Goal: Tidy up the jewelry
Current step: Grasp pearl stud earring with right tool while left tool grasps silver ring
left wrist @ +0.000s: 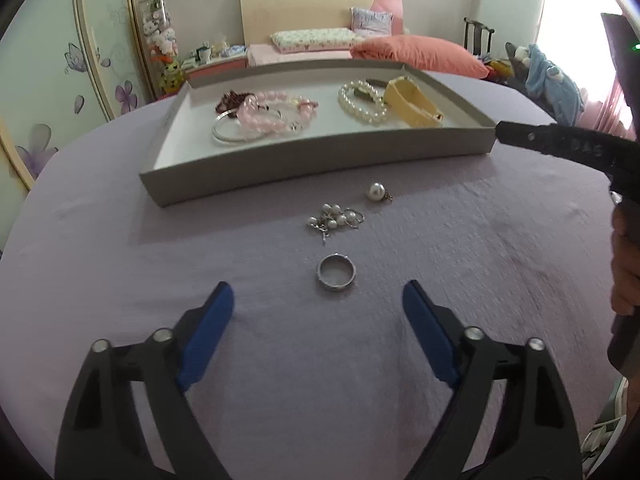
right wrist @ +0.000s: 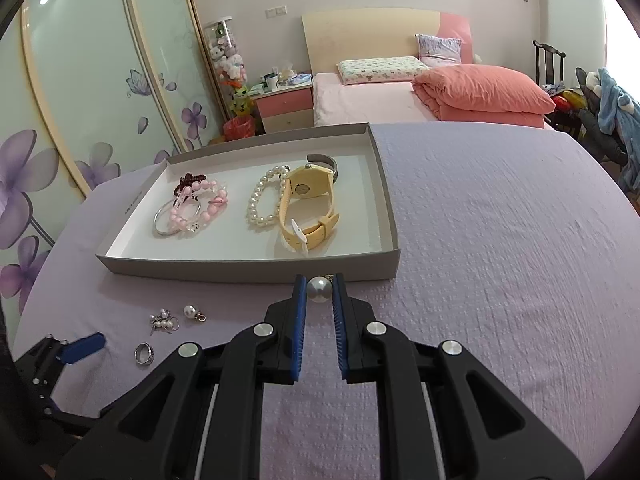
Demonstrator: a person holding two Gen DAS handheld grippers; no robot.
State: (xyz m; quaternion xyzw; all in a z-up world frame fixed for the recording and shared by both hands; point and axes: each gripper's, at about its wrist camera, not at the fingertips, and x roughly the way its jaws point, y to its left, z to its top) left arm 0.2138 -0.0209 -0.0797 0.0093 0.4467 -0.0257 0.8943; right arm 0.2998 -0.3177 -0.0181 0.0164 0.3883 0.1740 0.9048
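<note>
- Two tongs: the right tongs pinch a round white pearl earring just before the shallow grey cardboard tray.
- Left tongs gape wide near the silver band ring on the lilac-clothed counter, nothing between them.

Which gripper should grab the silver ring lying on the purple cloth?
The left gripper. It is open and empty, with the silver ring lying just ahead between its fingers. The right gripper is shut on a pearl earring near the tray.
</note>
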